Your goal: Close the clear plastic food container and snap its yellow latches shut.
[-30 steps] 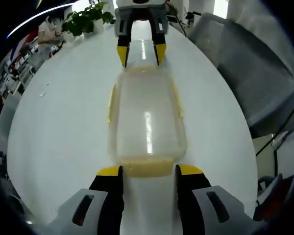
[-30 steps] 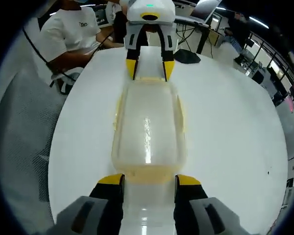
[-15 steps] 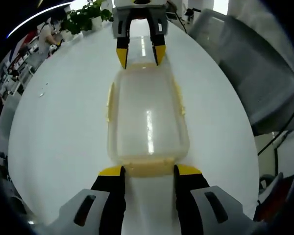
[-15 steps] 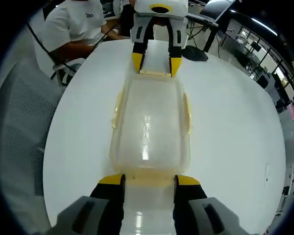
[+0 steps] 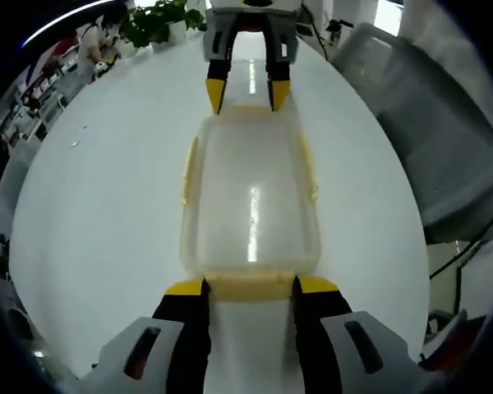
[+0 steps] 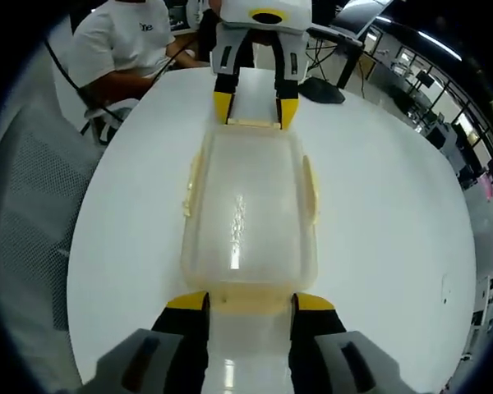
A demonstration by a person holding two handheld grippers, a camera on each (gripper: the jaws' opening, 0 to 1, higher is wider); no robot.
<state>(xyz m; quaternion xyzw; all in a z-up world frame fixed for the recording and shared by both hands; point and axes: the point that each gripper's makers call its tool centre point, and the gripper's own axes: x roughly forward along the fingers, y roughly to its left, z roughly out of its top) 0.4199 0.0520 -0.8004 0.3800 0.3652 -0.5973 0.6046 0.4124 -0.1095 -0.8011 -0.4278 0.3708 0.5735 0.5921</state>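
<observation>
The clear plastic container point(image 5: 251, 193) lies lengthwise on the round white table point(image 5: 90, 213), lid on top. Yellow side latches point(image 5: 187, 168) stick out from its long edges. A yellow end latch point(image 5: 251, 285) sits between the tips of my left gripper point(image 5: 251, 287), which stands open around it. At the far end the right gripper point(image 5: 249, 92) stands open, straddling the opposite end latch. In the right gripper view the container point(image 6: 248, 205) runs from my right gripper point(image 6: 251, 302), open around the near end latch point(image 6: 251, 297), to the left gripper point(image 6: 251, 108).
A grey chair point(image 5: 431, 123) stands close to the table's right side. Potted plants point(image 5: 156, 20) are at the far edge. A seated person in a white shirt point(image 6: 119, 49), a mesh chair point(image 6: 25, 197) and a black object point(image 6: 320, 90) border the table.
Both grippers have closed in on the container's two ends, so each end latch now sits between a pair of jaw tips. The jaw gaps look unchanged.
</observation>
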